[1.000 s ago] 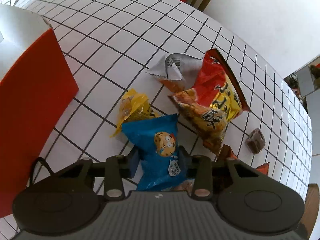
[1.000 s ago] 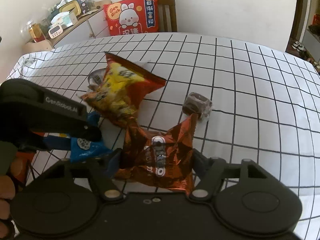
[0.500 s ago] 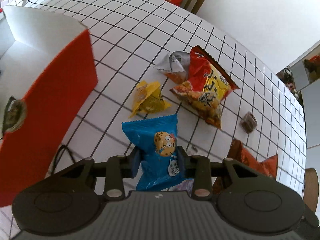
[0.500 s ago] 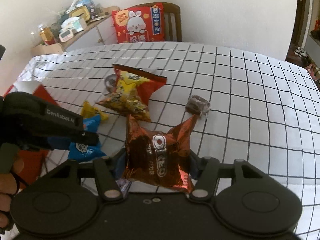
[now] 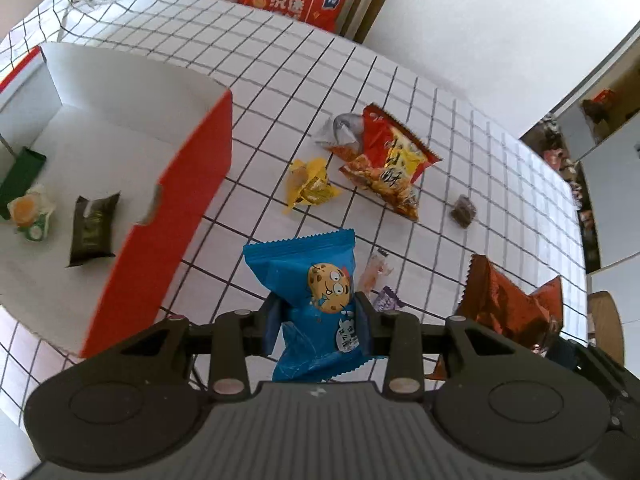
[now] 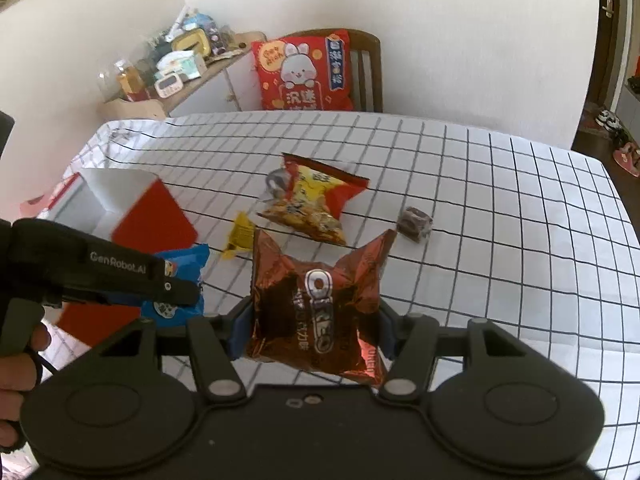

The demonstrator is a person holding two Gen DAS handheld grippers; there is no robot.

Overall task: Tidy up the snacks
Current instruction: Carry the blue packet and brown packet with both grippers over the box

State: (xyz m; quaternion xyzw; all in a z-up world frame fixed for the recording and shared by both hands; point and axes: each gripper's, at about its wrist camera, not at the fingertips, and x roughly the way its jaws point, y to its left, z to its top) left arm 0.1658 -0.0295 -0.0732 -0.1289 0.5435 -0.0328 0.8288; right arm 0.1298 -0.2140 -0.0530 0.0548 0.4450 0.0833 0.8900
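Note:
My left gripper [image 5: 318,314] is shut on a blue cookie packet [image 5: 310,280] and holds it above the table, just right of the red box [image 5: 168,216]. My right gripper [image 6: 312,330] is shut on a brown Oreo bag [image 6: 316,304], also lifted. The Oreo bag shows in the left wrist view [image 5: 508,300], the blue packet in the right wrist view [image 6: 180,280]. On the table lie a red-yellow chip bag [image 5: 388,164], a yellow packet [image 5: 310,186], a silver wrapper [image 5: 340,130] and a small dark brown snack [image 5: 464,211].
The red box has a white inside [image 5: 60,152] holding a dark packet [image 5: 92,230], a green packet [image 5: 20,176] and an orange-white snack [image 5: 30,214]. Small wrappers [image 5: 378,276] lie near the blue packet. A chair with a red cushion [image 6: 306,74] stands behind the table.
Both grippers have risen well above the table with their packets. The left wrist view now looks into the red box, which has come further into sight.

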